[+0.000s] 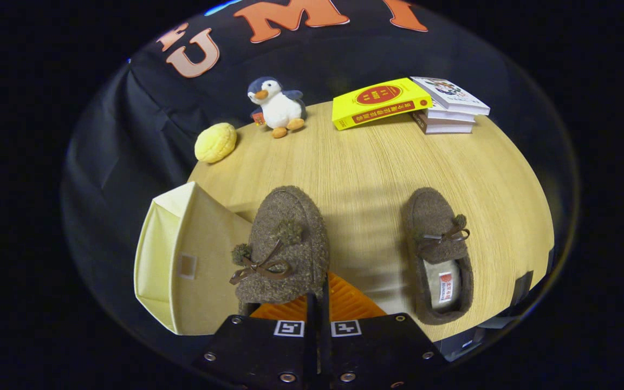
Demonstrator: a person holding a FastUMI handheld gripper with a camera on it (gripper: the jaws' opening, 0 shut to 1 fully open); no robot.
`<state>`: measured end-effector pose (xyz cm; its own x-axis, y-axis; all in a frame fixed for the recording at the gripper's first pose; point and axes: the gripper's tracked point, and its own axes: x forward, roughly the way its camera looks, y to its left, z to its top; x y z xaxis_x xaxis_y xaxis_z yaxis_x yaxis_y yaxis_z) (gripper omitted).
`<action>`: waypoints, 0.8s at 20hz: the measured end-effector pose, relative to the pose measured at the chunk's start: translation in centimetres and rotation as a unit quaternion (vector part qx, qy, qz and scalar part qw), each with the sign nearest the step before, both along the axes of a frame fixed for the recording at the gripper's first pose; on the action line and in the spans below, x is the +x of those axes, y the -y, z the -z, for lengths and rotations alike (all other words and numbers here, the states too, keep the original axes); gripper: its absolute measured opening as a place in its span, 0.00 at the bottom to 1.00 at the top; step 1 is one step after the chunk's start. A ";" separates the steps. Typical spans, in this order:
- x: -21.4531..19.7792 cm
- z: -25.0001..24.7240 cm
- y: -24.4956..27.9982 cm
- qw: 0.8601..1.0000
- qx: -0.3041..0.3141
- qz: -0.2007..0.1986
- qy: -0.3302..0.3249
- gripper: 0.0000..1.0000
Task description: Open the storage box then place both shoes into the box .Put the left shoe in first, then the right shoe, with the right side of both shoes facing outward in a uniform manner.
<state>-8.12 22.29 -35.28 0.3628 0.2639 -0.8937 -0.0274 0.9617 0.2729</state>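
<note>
Gripper [317, 303] clenched on left shoe [285, 244] at collar; carry level toward storage box [182, 260] off table's left edge, right side outward

Tabletop [377, 162] bright, evenly lit from above; booth behind dim. Soft striped shadow between shoes [285, 246]. Fisheye bends tabletop edge, squeezes books [447, 105] near rim. Focus sharp mid-scene; hand-held gripper [317, 309] dark, close, slightly soft.

brown shoes [285, 244], pale yellow box [176, 260]
</note>
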 end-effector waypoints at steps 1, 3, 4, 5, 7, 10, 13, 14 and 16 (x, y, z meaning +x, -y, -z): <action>0.0 -1.2 -0.8 1.000 0.004 -0.002 0.002 0.04; 0.1 -3.3 -3.1 1.000 0.019 -0.011 0.005 0.04; 0.1 -4.3 -4.3 0.999 0.029 -0.016 0.004 0.04; 0.0 -5.2 -5.7 0.999 0.039 -0.021 0.004 0.04; 0.2 -6.8 -8.4 0.998 0.055 -0.038 0.010 0.04; 0.3 -8.0 -12.5 0.996 0.064 -0.059 0.015 0.04; 0.1 -8.2 -16.9 0.994 0.077 -0.072 0.007 0.04; 0.0 -8.1 -18.3 0.994 0.079 -0.076 0.004 0.04; -0.3 -7.3 -20.7 0.993 0.083 -0.082 -0.010 0.04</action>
<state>-8.38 42.97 -27.94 0.2855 0.4623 -0.8395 -0.1728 0.8865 0.4293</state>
